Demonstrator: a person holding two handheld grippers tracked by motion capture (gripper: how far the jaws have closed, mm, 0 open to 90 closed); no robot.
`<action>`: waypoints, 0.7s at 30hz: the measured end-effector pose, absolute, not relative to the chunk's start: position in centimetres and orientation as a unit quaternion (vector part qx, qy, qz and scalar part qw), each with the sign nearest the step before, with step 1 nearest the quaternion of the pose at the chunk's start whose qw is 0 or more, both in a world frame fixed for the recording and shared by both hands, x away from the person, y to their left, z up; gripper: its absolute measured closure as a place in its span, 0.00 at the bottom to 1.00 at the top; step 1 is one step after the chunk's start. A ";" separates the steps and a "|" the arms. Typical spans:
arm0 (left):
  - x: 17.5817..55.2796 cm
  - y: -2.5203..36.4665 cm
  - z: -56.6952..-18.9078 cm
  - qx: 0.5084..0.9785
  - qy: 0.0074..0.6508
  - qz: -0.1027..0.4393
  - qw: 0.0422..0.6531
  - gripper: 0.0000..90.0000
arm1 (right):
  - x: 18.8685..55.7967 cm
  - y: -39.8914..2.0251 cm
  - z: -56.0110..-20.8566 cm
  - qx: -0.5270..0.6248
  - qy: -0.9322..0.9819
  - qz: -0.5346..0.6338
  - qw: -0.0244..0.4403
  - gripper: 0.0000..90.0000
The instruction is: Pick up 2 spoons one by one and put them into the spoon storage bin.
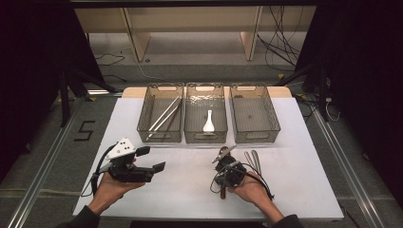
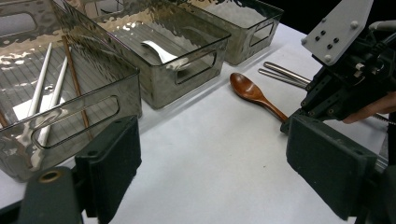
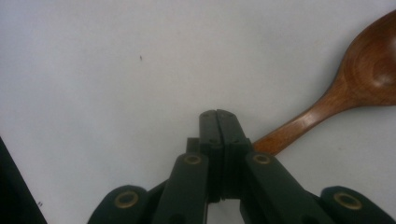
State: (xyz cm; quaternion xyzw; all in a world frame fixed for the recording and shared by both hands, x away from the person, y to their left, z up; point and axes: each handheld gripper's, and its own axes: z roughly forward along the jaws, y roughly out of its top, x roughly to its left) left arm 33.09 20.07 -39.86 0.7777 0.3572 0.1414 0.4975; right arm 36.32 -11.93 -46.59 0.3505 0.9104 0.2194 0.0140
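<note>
Right gripper (image 3: 217,114) is sitting low on the white table (image 3: 93,70) with its jaws pressed fully together, and the wooden spoon (image 3: 336,95) is lying just beside them, its handle running under the right-hand jaw. Nothing is showing between the pads, so it's looking like the jaws are closing on air rather than on the handle, though the handle end is hidden under the gripper so I'm not totally sure. Left gripper (image 2: 212,163) is hanging wide open over bare table, holding nothing.

Progress-wise this is looking like cutlery sorting that's partly done: the left bin (image 1: 160,114) is already holding chopsticks (image 1: 164,116), the middle bin (image 1: 205,114) is holding a white spoon (image 1: 208,122), and the right bin (image 1: 254,114) is sitting empty as far as I can see. What's remaining is the wooden spoon and a pair of metal utensils (image 1: 254,160) lying beside it on the table, so I'm guessing roughly halfway
</note>
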 end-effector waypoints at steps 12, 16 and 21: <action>33.1 20.1 -39.9 0.779 0.356 0.142 0.497 0.19 | 36.1 -13.2 -46.4 0.356 0.912 0.203 0.028 1.00; 33.1 20.0 -39.9 0.781 0.354 0.141 0.495 0.19 | 36.3 -14.1 -46.4 0.366 0.909 0.196 0.037 1.00; 33.1 20.0 -39.9 0.781 0.354 0.142 0.495 0.19 | 36.6 -14.8 -46.3 0.375 0.906 0.192 0.040 1.00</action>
